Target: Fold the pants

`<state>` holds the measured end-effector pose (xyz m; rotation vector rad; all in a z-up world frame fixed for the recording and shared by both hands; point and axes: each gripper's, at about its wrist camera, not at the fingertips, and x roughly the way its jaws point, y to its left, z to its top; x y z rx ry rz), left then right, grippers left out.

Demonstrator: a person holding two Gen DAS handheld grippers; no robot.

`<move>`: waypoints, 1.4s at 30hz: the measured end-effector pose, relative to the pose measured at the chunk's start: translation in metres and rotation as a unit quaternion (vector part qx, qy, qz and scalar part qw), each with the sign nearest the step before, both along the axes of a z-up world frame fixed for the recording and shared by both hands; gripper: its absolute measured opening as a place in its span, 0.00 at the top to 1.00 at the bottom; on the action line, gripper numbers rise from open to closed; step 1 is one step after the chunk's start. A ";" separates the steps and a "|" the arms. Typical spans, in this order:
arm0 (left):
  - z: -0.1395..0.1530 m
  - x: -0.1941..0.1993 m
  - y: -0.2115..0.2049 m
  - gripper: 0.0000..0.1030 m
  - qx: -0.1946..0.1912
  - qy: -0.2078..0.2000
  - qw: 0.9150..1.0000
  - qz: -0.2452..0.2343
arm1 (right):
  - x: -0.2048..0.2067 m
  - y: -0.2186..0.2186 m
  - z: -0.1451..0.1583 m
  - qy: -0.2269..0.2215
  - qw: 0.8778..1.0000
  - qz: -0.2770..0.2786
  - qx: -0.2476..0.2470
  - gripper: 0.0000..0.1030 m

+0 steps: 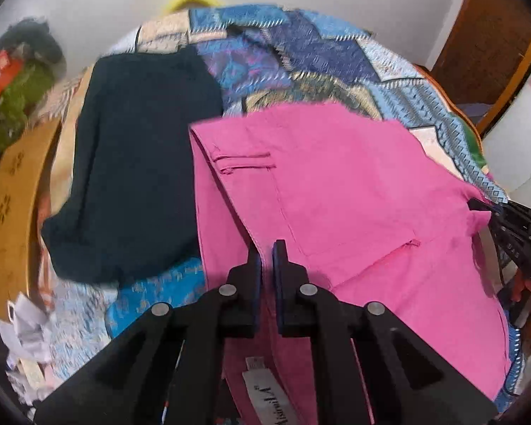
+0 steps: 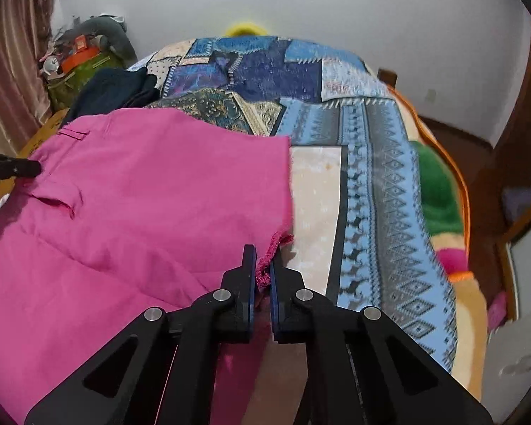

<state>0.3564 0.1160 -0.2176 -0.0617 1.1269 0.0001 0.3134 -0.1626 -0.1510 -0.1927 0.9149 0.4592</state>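
Pink pants [image 1: 336, 184] lie spread on a bed with a blue patterned quilt [image 1: 300, 56], back pockets up. My left gripper [image 1: 266, 251] is shut on the pants' waistband edge, near a white label. My right gripper [image 2: 263, 265] is shut on the pants [image 2: 141, 191] at a frayed corner of the fabric. The right gripper also shows at the right edge of the left wrist view [image 1: 478, 207], and the left gripper at the left edge of the right wrist view [image 2: 35, 168].
A dark folded garment [image 1: 137, 163] lies on the bed left of the pants. A wooden bed frame [image 1: 13, 191] and a cluttered pile [image 1: 13, 81] stand at the left. The quilt [image 2: 371, 163] extends right to an orange-edged blanket [image 2: 439, 184].
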 end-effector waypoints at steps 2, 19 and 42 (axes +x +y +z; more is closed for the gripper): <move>-0.010 0.001 0.005 0.93 -0.006 0.017 1.000 0.009 | 0.005 0.004 -0.010 0.018 1.000 -0.002 -0.010 0.95; 0.052 -0.013 0.029 0.60 0.035 -0.058 0.998 0.010 | 0.009 -0.006 0.040 -0.012 1.000 -0.015 0.012 0.76; -0.016 0.097 0.064 0.39 -0.013 0.013 0.998 0.058 | 0.139 0.038 -0.012 0.088 0.995 -0.030 0.025 0.38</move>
